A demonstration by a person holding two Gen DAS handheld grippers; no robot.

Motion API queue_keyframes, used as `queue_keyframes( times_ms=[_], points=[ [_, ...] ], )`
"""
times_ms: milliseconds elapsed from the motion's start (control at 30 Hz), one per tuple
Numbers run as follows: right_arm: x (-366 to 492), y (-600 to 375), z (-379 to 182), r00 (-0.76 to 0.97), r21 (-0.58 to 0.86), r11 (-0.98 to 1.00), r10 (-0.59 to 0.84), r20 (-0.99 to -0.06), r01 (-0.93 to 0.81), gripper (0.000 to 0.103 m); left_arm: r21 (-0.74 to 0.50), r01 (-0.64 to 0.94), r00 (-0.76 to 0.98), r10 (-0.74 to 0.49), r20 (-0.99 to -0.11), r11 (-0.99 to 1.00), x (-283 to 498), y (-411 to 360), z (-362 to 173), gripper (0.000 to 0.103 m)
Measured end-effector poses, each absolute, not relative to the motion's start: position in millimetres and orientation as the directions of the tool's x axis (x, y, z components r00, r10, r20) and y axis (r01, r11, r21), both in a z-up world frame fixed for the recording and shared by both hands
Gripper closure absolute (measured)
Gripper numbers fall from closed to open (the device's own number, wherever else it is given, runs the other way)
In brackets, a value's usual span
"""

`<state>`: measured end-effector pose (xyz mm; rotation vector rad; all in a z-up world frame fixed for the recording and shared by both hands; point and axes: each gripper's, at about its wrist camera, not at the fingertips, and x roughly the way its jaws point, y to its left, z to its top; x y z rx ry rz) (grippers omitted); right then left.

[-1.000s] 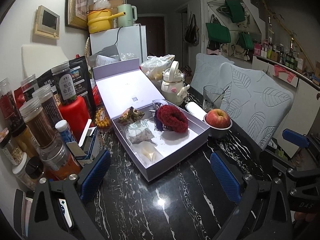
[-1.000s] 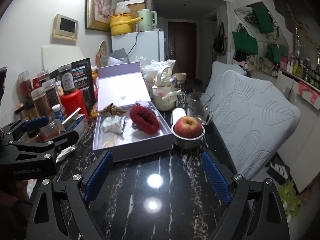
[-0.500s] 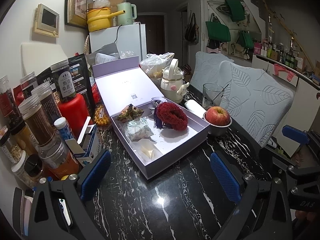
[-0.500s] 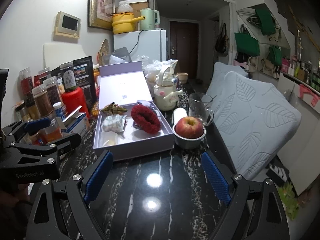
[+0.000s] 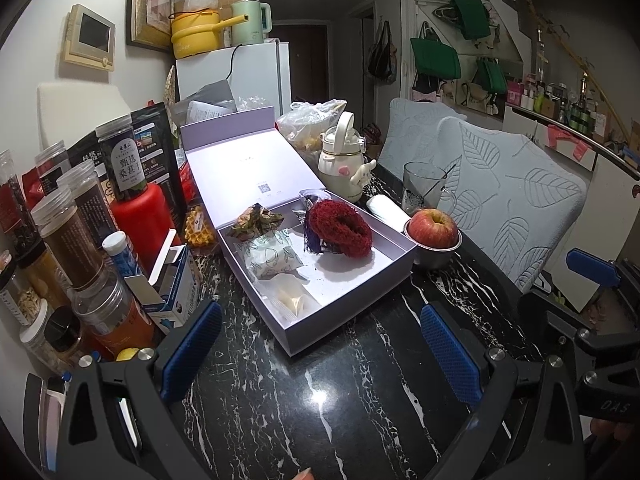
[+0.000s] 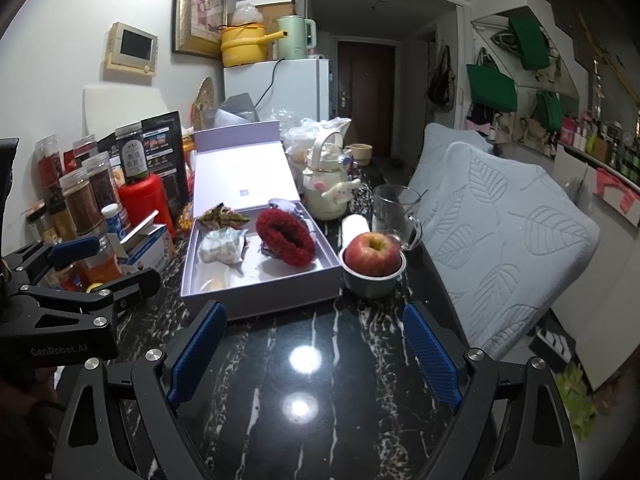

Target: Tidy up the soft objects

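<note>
An open lavender box [image 5: 352, 300] [image 6: 256, 300] lies on the black marble table, lid leaning back. Inside it sit a fuzzy red scrunchie [image 5: 340, 229] [image 6: 285, 238], a pale patterned soft pouch [image 5: 272, 258] [image 6: 222, 246], a brown-green fabric piece [image 5: 256, 218] [image 6: 224, 216] and a small clear packet [image 5: 292, 300]. My left gripper [image 5: 320, 344] hovers open in front of the box, nothing between its blue pads. My right gripper [image 6: 314, 344] is also open and empty, just short of the box's near wall.
Jars and a red bottle [image 5: 140, 216] crowd the table's left. A steel bowl with an apple [image 5: 434, 230] [image 6: 374, 256], a glass mug [image 6: 394, 214] and a white kettle [image 5: 344, 168] stand right of the box. Leaf-patterned cushioned chairs [image 6: 512, 240] line the right edge.
</note>
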<state>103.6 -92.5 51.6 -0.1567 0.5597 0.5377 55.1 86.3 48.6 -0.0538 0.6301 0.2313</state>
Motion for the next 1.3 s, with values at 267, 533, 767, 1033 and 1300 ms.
queue_keyframes(
  times_ms=[267,533,767,1033,1300],
  points=[
    [106,-96,49,0.715,-0.001,0.855,0.432,-0.550,-0.518,0.012,0.030,-0.226,0.782,0.200,-0.591,0.974,56,84,46,0.002],
    [107,-98,47,0.715,-0.004,0.859,0.422,-0.557,-0.511,0.012,0.020,-0.226,0.775,0.192,-0.603,0.974,57,83,45,0.002],
    [107,-96,44,0.713,-0.010,0.860,0.416,-0.564,-0.509,0.012,0.026,-0.226,0.772,0.196,-0.604,0.974,57,83,44,0.002],
    [108,-95,41,0.709,-0.012,0.862,0.409,-0.575,-0.507,0.012,0.020,-0.219,0.766,0.185,-0.616,0.975,57,83,41,0.002],
    [108,-94,39,0.705,-0.015,0.861,0.406,-0.582,-0.509,0.012,0.030,-0.226,0.758,0.196,-0.622,0.974,58,83,39,0.002]
  ],
)
